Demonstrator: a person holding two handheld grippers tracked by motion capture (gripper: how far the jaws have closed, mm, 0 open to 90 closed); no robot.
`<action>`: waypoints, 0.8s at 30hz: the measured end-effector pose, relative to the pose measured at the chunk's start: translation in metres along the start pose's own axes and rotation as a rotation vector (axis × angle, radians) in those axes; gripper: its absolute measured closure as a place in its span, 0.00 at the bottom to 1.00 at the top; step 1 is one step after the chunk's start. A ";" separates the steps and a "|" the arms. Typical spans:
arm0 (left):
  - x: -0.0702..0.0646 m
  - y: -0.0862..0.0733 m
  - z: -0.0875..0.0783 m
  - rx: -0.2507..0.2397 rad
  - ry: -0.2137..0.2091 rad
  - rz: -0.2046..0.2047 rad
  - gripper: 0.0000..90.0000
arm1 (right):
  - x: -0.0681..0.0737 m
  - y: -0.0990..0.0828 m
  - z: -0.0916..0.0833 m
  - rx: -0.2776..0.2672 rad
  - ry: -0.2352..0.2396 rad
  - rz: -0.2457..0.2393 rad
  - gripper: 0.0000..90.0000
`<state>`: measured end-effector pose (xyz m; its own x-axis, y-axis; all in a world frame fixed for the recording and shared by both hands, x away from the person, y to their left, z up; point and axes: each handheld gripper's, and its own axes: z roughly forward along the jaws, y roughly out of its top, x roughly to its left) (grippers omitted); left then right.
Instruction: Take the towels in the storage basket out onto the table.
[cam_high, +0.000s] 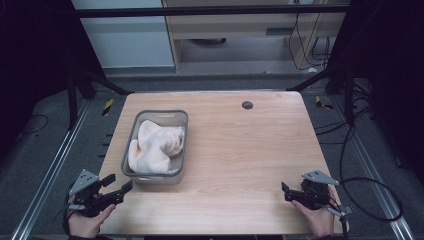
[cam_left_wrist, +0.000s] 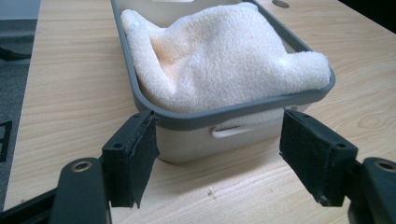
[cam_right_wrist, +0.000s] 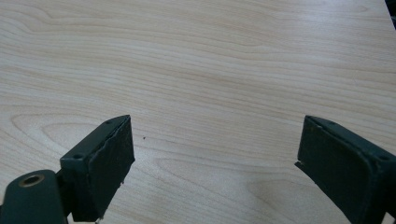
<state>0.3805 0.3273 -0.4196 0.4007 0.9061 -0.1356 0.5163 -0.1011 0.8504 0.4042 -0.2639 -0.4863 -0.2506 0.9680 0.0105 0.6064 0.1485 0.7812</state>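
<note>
A pale wooden worktop (cam_high: 240, 150) stands over grey floor. One grey bin (cam_high: 131, 160) holds one cream towel (cam_high: 155, 145). Left gripper (cam_high: 120, 186) spread, just beside the bin; right gripper (cam_high: 286, 192) spread, well apart.

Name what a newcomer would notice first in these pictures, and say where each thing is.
First comes the cream towel, bunched up inside a grey tub on the left half of the wooden table. Next, the left gripper by the tub's near end, fingers apart, and the right gripper over bare wood at the near right, also open.
</note>
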 end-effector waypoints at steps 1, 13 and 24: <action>0.000 0.002 0.001 0.000 0.001 0.001 0.30 | 0.000 0.000 0.001 0.002 0.001 0.000 0.12; -0.005 0.034 0.006 -0.008 -0.036 0.029 0.30 | 0.002 0.002 -0.001 -0.013 0.004 -0.002 0.12; -0.011 0.058 0.018 0.009 -0.056 0.051 0.30 | 0.002 0.001 0.000 0.001 0.010 -0.013 0.12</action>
<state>0.4199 0.3038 -0.3780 0.4683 0.8752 -0.1209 0.5010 -0.1503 0.8523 0.4041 -0.2620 -0.4856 -0.2664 0.9638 0.0065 0.6040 0.1617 0.7804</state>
